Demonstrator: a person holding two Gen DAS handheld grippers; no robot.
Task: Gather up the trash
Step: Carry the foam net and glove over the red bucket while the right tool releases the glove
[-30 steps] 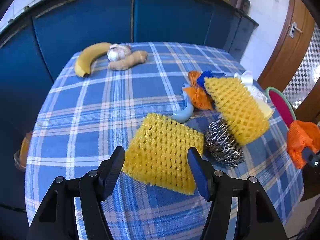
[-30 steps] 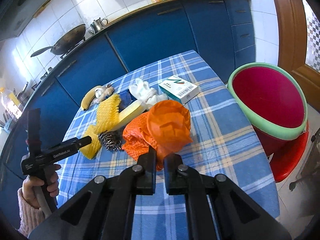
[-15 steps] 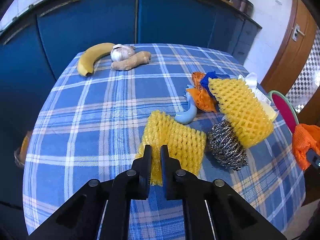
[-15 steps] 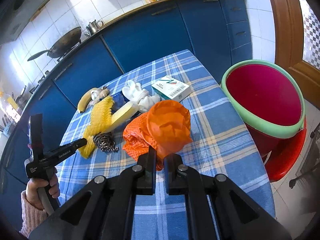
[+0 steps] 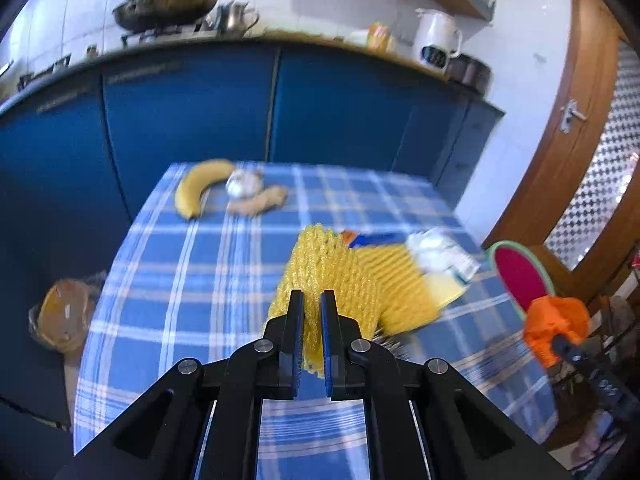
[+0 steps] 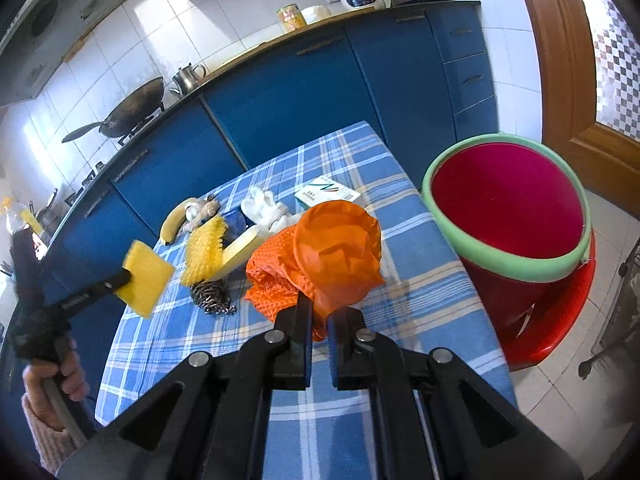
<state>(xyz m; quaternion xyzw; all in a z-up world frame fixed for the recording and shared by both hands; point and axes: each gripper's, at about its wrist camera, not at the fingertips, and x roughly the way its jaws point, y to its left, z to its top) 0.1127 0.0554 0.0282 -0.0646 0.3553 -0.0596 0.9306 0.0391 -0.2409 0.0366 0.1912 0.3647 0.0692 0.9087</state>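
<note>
Left wrist view: left tongs (image 5: 311,334) clamped narrow on the yellow foam net (image 5: 328,276), gripped by its near edge so the rest hangs free above the surface (image 5: 192,280); blur suggests motion
Right wrist view: right tongs (image 6: 319,326) pinched tight on the orange net and bag (image 6: 332,256), held bunched over the surface edge, near the bin
Bin: red bucket (image 6: 504,208) with a green rim stands on a red stool just beside the surface, mouth tilted toward the right tongs; it looks empty
Held net, seen across: in the right wrist view the yellow foam net (image 6: 146,276) is clear of the cloth, well apart from the bucket
Trash left on the surface: second yellow net (image 6: 206,250); steel scourer (image 6: 212,296); white wad (image 6: 264,208); small carton (image 6: 332,194)
Probably not trash: banana (image 5: 200,186), garlic (image 5: 242,184) and ginger (image 5: 260,202) lie together at the far end
Judged step: both loads look ready to carry to the bucket; the right is closer
</note>
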